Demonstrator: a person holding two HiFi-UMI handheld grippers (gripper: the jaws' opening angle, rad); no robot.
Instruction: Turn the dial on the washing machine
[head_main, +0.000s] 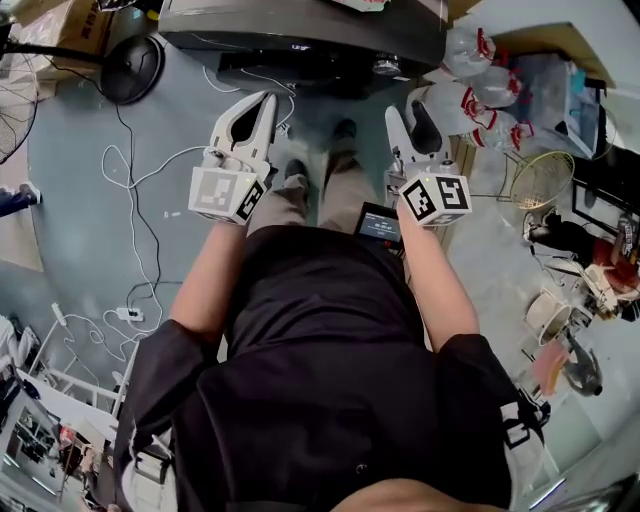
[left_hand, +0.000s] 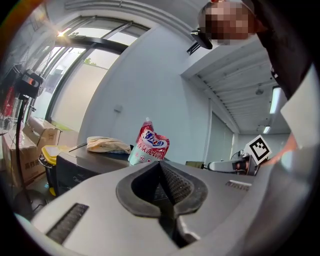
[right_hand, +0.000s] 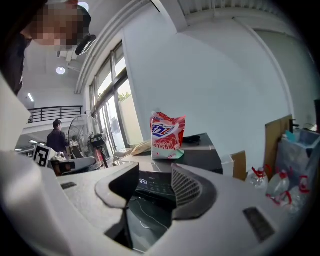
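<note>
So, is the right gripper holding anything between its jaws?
No: the right gripper is open and empty, the washing machine beyond it.

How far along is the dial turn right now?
Done: nothing yet. In hand: both grippers are empty, left gripper shut, right gripper open, held short of the washing machine. Remaining: reach its dial and turn it.

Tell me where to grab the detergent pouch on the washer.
Probably its flattened top, from above, one pad on each printed face. The detergent pouch stands upright on the washing machine, thin at the top seal and fuller lower down.
</note>
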